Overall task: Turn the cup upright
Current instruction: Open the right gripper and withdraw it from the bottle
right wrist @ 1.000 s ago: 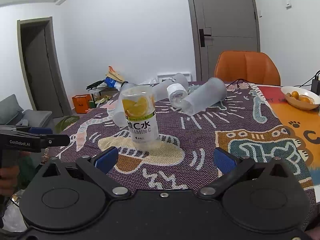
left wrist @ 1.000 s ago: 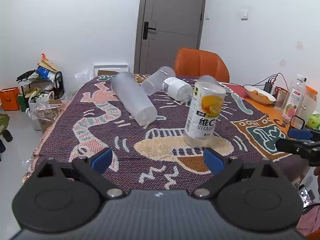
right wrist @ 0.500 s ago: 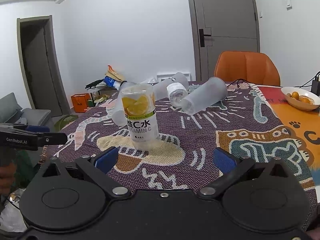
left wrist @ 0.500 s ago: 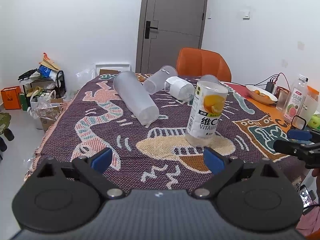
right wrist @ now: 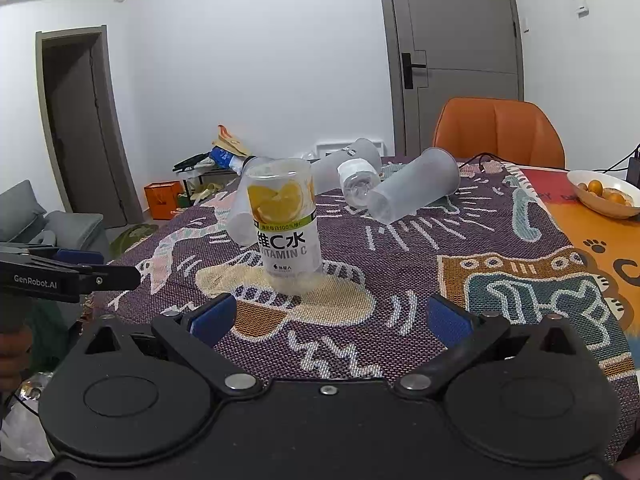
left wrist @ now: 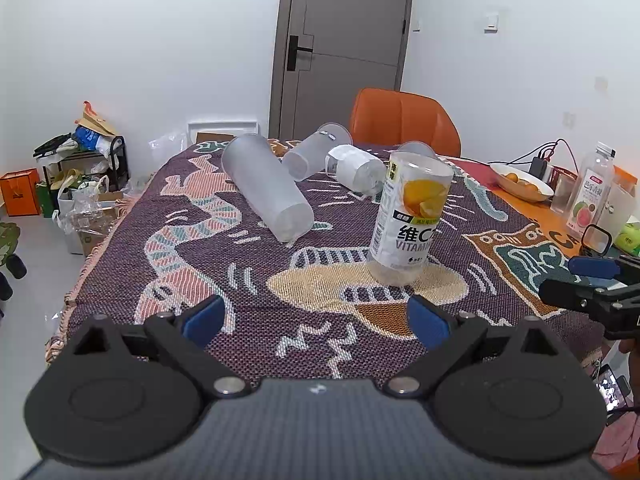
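Note:
A clear cup with a lemon "Vitamin C" label (left wrist: pixel 408 220) stands upright on the patterned tablecloth (left wrist: pixel 200 248); it also shows in the right wrist view (right wrist: pixel 286 222). Frosted cups lie on their sides behind it: a tall one (left wrist: pixel 266 190), a second (left wrist: pixel 314 156), a white-banded one (left wrist: pixel 354 166), and another (right wrist: pixel 414 190). My left gripper (left wrist: pixel 314 320) is open and empty near the table's front edge. My right gripper (right wrist: pixel 330 316) is open and empty, short of the labelled cup.
An orange chair (left wrist: pixel 404 122) stands behind the table. A bowl of oranges (left wrist: pixel 520 184), a juice bottle (left wrist: pixel 592 192) and cables sit at the right. Clutter and an orange box (left wrist: pixel 20 192) lie on the floor at the left.
Both grippers have drifted back slightly from the table. The labelled cup and the lying cups have not moved.

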`<state>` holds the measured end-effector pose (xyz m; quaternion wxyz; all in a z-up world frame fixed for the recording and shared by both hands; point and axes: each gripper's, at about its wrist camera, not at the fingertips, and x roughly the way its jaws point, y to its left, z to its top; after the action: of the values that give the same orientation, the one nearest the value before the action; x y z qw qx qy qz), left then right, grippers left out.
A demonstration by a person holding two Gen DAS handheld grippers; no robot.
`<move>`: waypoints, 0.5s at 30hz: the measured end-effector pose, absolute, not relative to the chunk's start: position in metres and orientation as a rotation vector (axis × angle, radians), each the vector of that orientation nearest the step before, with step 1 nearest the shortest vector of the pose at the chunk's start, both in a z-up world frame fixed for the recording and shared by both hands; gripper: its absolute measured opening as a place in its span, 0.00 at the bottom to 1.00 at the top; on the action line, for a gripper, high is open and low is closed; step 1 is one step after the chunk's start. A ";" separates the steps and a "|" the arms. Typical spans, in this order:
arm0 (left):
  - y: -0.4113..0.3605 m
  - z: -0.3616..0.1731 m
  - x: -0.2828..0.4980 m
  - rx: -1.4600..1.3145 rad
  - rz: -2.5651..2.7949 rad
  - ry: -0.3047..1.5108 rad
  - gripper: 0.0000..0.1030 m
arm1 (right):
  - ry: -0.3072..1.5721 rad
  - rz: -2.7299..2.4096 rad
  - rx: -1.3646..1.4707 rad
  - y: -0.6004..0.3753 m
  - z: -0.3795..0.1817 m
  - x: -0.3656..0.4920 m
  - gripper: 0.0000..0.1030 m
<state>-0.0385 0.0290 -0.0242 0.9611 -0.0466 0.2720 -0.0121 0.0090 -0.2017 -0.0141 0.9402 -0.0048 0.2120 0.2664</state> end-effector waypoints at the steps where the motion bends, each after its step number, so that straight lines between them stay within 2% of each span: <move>1: 0.029 -0.024 -0.038 -0.095 -0.023 0.554 0.94 | 0.432 0.542 -0.010 -0.202 -0.014 0.009 1.00; 15: 0.027 -0.026 -0.038 -0.088 -0.021 0.562 0.94 | 0.441 0.536 -0.005 -0.202 -0.016 0.011 1.00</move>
<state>-0.0377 0.0267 -0.0259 0.9597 -0.0436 0.2774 -0.0106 0.0115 -0.2017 -0.0161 0.9403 -0.0024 0.2163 0.2626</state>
